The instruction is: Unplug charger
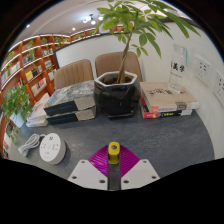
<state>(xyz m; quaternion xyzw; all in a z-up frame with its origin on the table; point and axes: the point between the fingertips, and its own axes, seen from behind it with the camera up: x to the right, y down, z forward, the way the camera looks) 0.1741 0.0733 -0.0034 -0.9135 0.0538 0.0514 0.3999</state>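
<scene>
My gripper point(114, 152) sits low over the grey table point(170, 145). Its two fingers close in on a small yellow charger point(114, 149), which stands upright between the magenta pads point(101, 158) and is pressed by both. A white round socket hub point(51, 151) lies on the table to the left of the fingers, with a coiled white cable point(29, 143) beside it. The charger is apart from the hub and I see no cord on it.
A black pot with a tall green plant point(120, 98) stands straight ahead. Stacks of books lie to its left point(62, 104) and right point(166, 98). Two chairs point(74, 73) and bookshelves point(30, 60) are behind. Wall sockets point(203, 68) are on the right wall.
</scene>
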